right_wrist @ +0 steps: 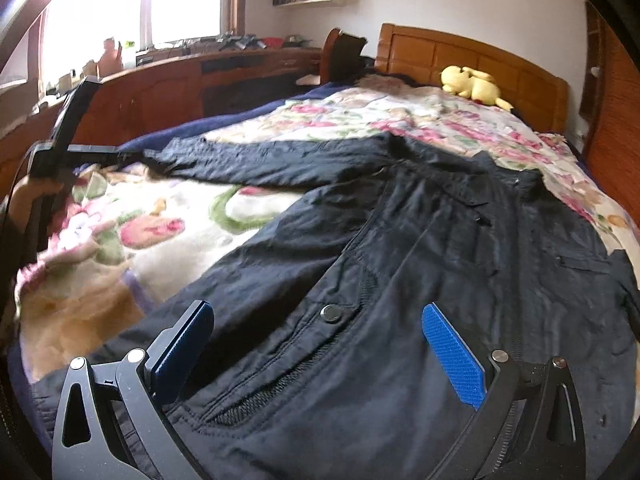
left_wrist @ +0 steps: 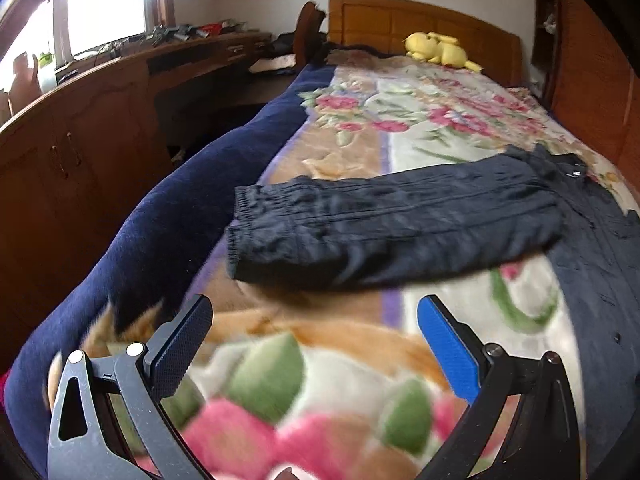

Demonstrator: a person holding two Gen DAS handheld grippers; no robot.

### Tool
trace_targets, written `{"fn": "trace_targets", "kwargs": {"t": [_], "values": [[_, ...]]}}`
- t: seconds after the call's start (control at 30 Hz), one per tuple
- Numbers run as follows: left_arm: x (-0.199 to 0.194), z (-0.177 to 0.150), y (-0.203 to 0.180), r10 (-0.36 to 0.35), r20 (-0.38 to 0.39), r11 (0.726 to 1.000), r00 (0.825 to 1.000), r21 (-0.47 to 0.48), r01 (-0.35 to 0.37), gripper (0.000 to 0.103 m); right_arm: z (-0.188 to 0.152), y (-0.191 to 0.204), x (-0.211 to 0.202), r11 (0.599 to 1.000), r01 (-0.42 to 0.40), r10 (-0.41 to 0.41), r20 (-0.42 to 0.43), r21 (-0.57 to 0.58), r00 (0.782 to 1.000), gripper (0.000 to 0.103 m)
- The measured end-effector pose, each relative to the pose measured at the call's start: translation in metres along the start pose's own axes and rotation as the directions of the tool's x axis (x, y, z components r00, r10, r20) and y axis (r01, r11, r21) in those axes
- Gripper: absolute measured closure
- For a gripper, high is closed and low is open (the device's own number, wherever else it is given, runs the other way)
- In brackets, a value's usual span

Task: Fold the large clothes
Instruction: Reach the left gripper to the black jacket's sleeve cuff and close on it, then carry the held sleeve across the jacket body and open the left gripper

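Left wrist: left gripper (left_wrist: 314,344) spread, empty, near sleeve (left_wrist: 384,228). Right gripper (right_wrist: 316,348) spread over jacket (right_wrist: 400,280). Sleeve-fold step; next, pinch cuff (left_wrist: 244,232).

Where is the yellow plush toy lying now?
In both views the yellow plush toy lies at the far end of the bed, against the wooden headboard, beyond the dark jacket.

Jacket (right_wrist: 400,280) hem below frame edge
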State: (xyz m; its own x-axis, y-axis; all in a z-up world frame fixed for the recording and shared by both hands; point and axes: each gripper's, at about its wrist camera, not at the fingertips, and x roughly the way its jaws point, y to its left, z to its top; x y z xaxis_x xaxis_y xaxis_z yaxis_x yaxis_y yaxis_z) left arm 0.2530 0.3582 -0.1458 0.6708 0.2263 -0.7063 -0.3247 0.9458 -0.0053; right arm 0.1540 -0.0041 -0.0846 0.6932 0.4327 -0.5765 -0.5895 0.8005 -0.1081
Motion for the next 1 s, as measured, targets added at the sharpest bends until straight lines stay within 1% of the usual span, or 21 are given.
{"fn": "trace_targets", "kwargs": {"t": [0.1,0.2,0.27,0.3,0.33,0.37,0.4,0.43,0.47,0.5,0.53,0.57,0.6,0.63,0.67,0.77,0.9,1.0], "values": [[0.019,0.007,0.015,0.019,-0.018,0.999,1.000,-0.030,-0.020,0.000,-0.005,0.002,0.010,1.000,0.006,-0.006,-0.016,-0.015,1.000,0.000],[0.035,0.013,0.027,0.032,-0.037,0.998,0.999,-0.059,-0.034,0.007,-0.005,-0.003,0.013,1.000,-0.002,0.002,-0.031,-0.002,1.000,0.000],[0.044,0.016,0.033,0.029,-0.049,0.996,0.998,-0.085,-0.033,0.015,-0.005,0.000,0.020,1.000,-0.002,0.002,-0.033,0.006,0.999,0.000],[0.047,0.017,0.037,0.017,-0.052,0.994,0.998,-0.105,-0.022,0.018,-0.005,0.000,0.021,1.000,-0.003,0.004,-0.035,0.009,0.999,0.000],[0.049,0.018,0.040,0.003,-0.057,0.992,0.998,-0.124,-0.010,0.023,-0.005,0.001,0.025,1.000,-0.002,0.002,-0.035,0.007,0.999,0.000],[0.052,0.019,0.042,-0.011,-0.058,0.989,0.998,-0.146,0.003,0.031,-0.005,0.001,0.026,1.000,-0.001,0.001,-0.034,0.006,0.999,0.000],[0.054,0.019,0.045,-0.024,-0.060,0.986,0.998,-0.169,0.013,0.035,-0.005,0.002,0.026,1.000,0.000,0.000,-0.034,0.003,0.999,0.000],[0.056,0.019,0.047,-0.030,-0.063,0.983,0.998,-0.185,0.018,0.044,-0.005,0.002,0.027,1.000,0.001,-0.001,-0.034,0.001,0.999,0.000],[0.059,0.019,0.048,-0.036,-0.066,0.980,0.997,-0.197,0.023,0.050,-0.005,0.003,0.027,1.000,0.001,-0.001,-0.035,-0.001,0.999,0.000],[0.062,0.018,0.049,-0.042,-0.071,0.977,0.997,-0.211,0.026,0.051,-0.006,0.003,0.027,1.000,0.000,0.000,-0.035,-0.001,0.999,0.000],[0.064,0.018,0.049,-0.048,-0.076,0.976,0.996,-0.217,0.030,0.056,-0.006,0.003,0.028,1.000,-0.001,0.001,-0.036,0.000,0.999,0.000],[0.066,0.017,0.048,-0.058,-0.079,0.975,0.995,-0.220,0.040,0.068,-0.006,0.003,0.028,1.000,-0.004,0.004,-0.037,0.002,0.999,0.000],[0.068,0.016,0.047,-0.065,-0.082,0.975,0.995,-0.220,0.045,0.076,-0.006,0.002,0.029,1.000,-0.007,0.007,-0.038,0.005,0.999,0.000],[0.070,0.015,0.044,-0.057,-0.089,0.977,0.994,-0.210,0.037,0.093,-0.007,0.000,0.028,1.000,-0.009,0.010,-0.039,0.008,0.999,0.000],[0.070,0.015,0.040,-0.053,-0.098,0.982,0.994,-0.188,0.034,0.099,-0.007,-0.001,0.029,1.000,-0.013,0.013,-0.040,0.013,0.999,0.000],[0.056,0.021,0.018,-0.036,-0.088,0.994,0.995,-0.104,0.027,0.100,-0.008,-0.002,0.028,1.000,-0.018,0.019,-0.036,0.022,0.999,0.000],[0.010,0.043,-0.013,-0.062,-0.006,0.998,0.998,-0.033,0.062,0.100,-0.008,-0.003,0.027,0.999,-0.022,0.023,-0.024,0.029,0.999,0.000],[-0.027,0.064,-0.044,-0.083,0.043,0.996,0.996,0.027,0.082,0.100,-0.009,-0.006,0.026,0.999,-0.030,0.031,-0.020,0.045,0.999,0.000]]}}
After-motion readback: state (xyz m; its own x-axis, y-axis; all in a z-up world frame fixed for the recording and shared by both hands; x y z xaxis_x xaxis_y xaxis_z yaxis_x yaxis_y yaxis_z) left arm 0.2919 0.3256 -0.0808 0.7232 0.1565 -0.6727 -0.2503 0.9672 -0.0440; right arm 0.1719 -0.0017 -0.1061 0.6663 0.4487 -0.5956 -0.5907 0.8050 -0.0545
